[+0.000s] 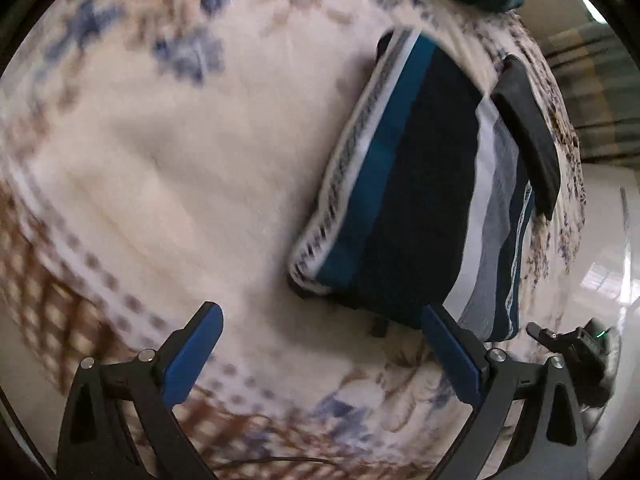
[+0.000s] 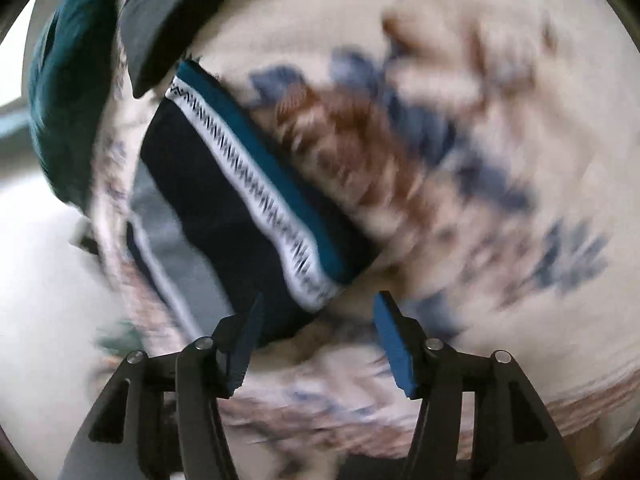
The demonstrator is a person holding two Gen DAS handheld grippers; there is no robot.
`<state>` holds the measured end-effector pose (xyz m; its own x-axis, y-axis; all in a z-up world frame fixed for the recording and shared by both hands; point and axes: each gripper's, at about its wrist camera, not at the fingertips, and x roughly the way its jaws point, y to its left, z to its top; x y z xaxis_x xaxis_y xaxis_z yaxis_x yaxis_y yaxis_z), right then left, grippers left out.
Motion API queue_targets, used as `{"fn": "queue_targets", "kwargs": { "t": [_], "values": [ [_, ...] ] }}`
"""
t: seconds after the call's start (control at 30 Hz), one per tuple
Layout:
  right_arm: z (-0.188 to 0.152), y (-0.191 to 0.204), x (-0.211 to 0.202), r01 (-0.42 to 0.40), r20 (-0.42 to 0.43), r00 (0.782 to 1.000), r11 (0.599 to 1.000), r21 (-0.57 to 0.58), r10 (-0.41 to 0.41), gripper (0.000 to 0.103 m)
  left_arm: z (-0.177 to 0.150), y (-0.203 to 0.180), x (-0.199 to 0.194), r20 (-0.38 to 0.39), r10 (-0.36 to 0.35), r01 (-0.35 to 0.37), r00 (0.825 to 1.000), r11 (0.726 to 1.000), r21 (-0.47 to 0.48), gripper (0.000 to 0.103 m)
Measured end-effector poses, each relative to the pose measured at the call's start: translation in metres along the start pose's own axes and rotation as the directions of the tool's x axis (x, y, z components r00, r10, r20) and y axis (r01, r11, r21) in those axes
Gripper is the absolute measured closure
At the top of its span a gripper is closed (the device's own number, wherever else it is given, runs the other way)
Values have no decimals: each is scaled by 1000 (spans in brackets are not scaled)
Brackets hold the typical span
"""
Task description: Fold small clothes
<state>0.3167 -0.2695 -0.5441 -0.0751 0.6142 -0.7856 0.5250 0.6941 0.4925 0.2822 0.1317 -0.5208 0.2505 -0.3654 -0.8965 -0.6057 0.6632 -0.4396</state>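
A folded striped garment, navy with teal, white and grey bands and a zigzag trim, lies on a cream floral bedspread. My left gripper is open and empty just short of the garment's near edge. In the right wrist view the same garment lies ahead and left. My right gripper is open and empty, its left finger over the garment's near corner. Both views are motion-blurred.
A dark folded piece lies beyond the garment near the bed's edge; it also shows in the right wrist view. A teal cushion sits past it. The pale floor lies beside the bed. The other gripper's body shows at right.
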Motion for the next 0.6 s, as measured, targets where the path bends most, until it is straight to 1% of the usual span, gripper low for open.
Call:
{"fn": "queue_targets", "kwargs": {
  "t": [0.03, 0.07, 0.1, 0.13, 0.17, 0.2, 0.23, 0.27, 0.3, 0.33, 0.37, 0.4, 0.43, 0.47, 0.5, 0.53, 0.57, 0.6],
  "values": [
    [-1, -7, 9, -41, -14, 999, 998, 41, 41, 43, 0, 3, 12, -11, -53, 53, 999, 997, -48, 2],
    [-1, -12, 18, -69, -13, 997, 995, 76, 70, 43, 2, 5, 23, -19, -90, 88, 996, 992, -88, 3],
    [0, -19, 31, -120, 7, 993, 986, 119, 120, 44, 5, 9, 37, -23, -147, 142, 989, 980, -143, 3],
    [0, -23, 37, -144, 19, 990, 979, 146, 142, 53, 6, 11, 47, -17, -188, 182, 982, 966, -182, 3],
    [-1, -28, 45, -193, 42, 981, 963, 187, 188, 80, 8, 13, 55, 2, -218, 214, 976, 953, -216, 3],
    [0, -28, 49, -236, 55, 972, 953, 192, 229, 87, 10, 14, 60, 25, -233, 232, 972, 943, -238, 6],
    [0, -26, 49, -257, 72, 966, 949, 183, 247, 88, 12, 14, 61, 44, -254, 257, 966, 934, -248, 25],
    [-1, -23, 46, -287, 96, 957, 944, 164, 275, 89, 14, 13, 60, 62, -297, 303, 953, 920, -250, 48],
    [-2, -16, 40, -334, 117, 940, 936, 112, 322, 89, 16, 13, 56, 79, -329, 339, 941, 908, -248, 53],
    [-4, -10, 34, -361, 130, 927, 930, 62, 351, 90, 16, 14, 51, 102, -352, 367, 930, 896, -250, 54],
    [-6, -7, 29, -357, 137, 926, 934, 15, 352, 90, 16, 17, 48, 122, -382, 401, 916, 880, -255, 55],
    [-7, -6, 26, -331, 138, 934, 943, -19, 330, 90, 15, 21, 49, 122, -398, 416, 909, 869, -266, 55],
    [-9, -7, 28, -266, 131, 954, 963, -51, 270, 90, 14, 24, 52, 111, -401, 416, 909, 867, -273, 55],
    [-12, -13, 33, -200, 119, 971, 978, -54, 206, 90, 12, 27, 55, 95, -395, 406, 914, 872, -274, 54],
    [-13, -18, 36, -163, 107, 980, 985, -57, 168, 90, 9, 28, 57, 77, -385, 391, 920, 882, -262, 54],
    [-17, -25, 43, -97, 83, 991, 993, -64, 102, 88, 7, 29, 56, 60, -372, 375, 926, 893, -248, 51],
    [-20, -28, 45, -37, 70, 997, 997, -68, 42, 84, 5, 28, 53, 42, -362, 362, 931, 903, -232, 49],
    [-21, -29, 46, -9, 68, 998, 997, -72, 13, 78, 2, 29, 49, 23, -356, 353, 934, 910, -216, 49]
  ]
}}
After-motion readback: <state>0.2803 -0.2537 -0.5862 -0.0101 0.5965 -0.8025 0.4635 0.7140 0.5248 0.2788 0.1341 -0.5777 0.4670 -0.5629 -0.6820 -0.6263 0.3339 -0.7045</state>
